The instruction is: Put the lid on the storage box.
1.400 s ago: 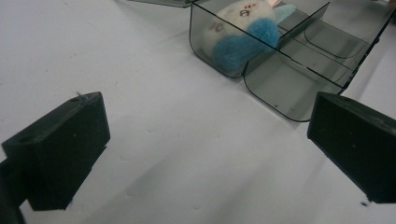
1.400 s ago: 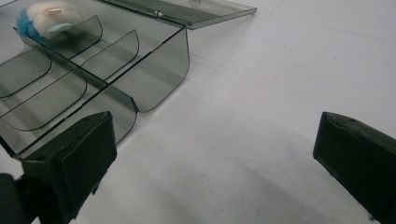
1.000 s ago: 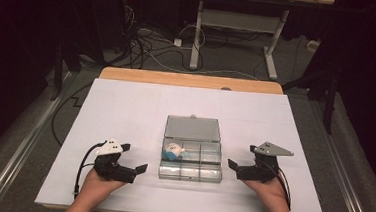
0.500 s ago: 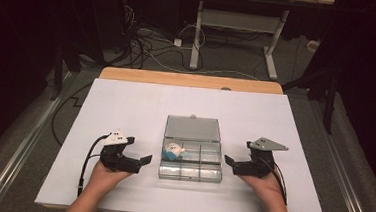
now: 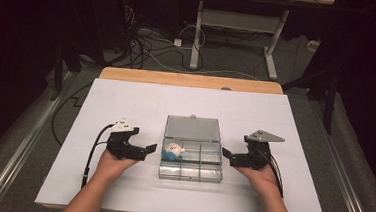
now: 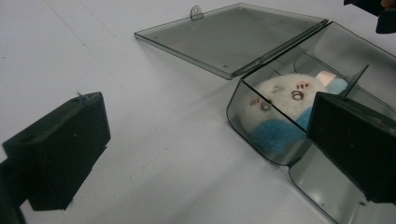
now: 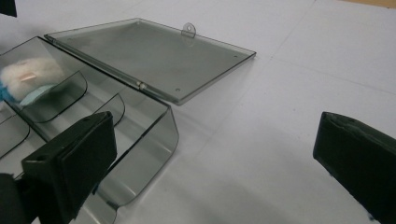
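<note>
A clear grey plastic box (image 5: 190,166) with several compartments lies in the middle of the white table, its lid (image 5: 192,128) folded flat behind it. A white and blue plush toy (image 5: 173,151) sits in the box's back left compartment; it is also seen in the left gripper view (image 6: 280,105) and the right gripper view (image 7: 29,74). My left gripper (image 5: 148,149) is open just left of the box, its right jaw near the box's left wall (image 6: 243,112). My right gripper (image 5: 226,156) is open just right of the box, one jaw by the box's end wall (image 7: 154,140).
The white table sheet (image 5: 126,96) has free room on all sides of the box. A wooden strip (image 5: 188,79) runs along the far edge. Beyond it are cables (image 5: 145,43) and a white desk frame (image 5: 232,24) on the floor.
Both grippers have moved inward toward the box, the left from the left side and the right from the right. Box and toy have not moved.
</note>
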